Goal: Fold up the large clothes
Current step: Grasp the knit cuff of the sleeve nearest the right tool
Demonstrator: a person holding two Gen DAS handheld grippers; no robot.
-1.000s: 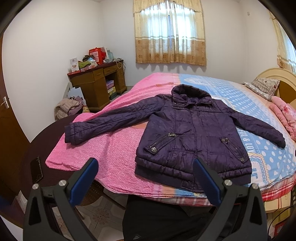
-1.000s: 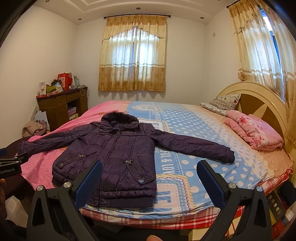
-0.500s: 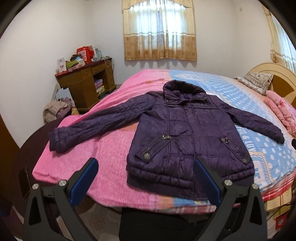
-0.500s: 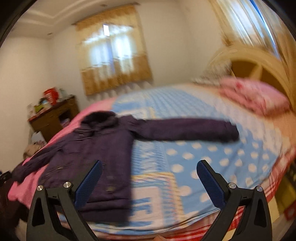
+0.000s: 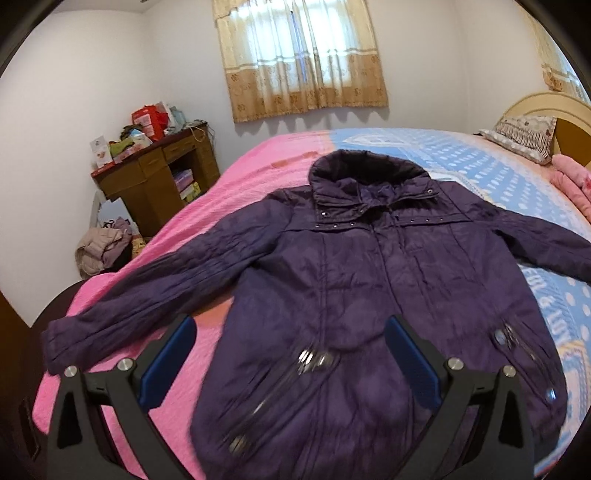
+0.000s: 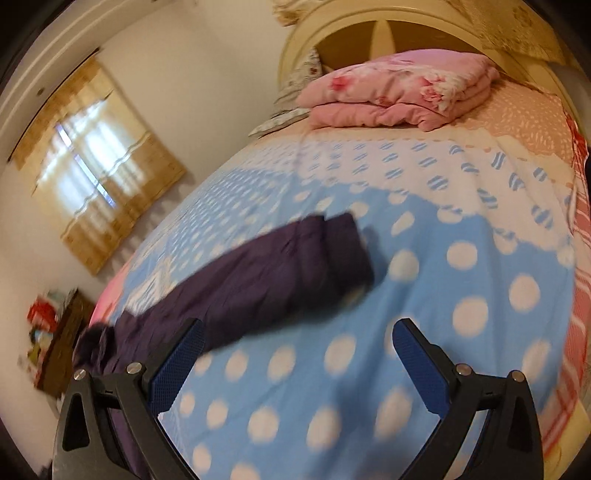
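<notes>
A dark purple padded jacket lies front-up and spread flat on the bed, hood toward the window, both sleeves stretched outward. My left gripper hovers open over the jacket's lower front, close to the left pocket zip. The right wrist view is tilted and blurred; it shows the jacket's right sleeve on the blue dotted bedspread, cuff near the frame's middle. My right gripper is open just short of that sleeve, with nothing between its fingers.
A folded pink floral quilt and a pillow lie by the cream headboard. A cluttered wooden desk stands at the left wall, with a heap of clothes on the floor beside it. A curtained window is behind the bed.
Both grippers have moved in toward the bed. The left one now hangs over the jacket's front. The right one swung right and rolled toward the right sleeve's cuff.
</notes>
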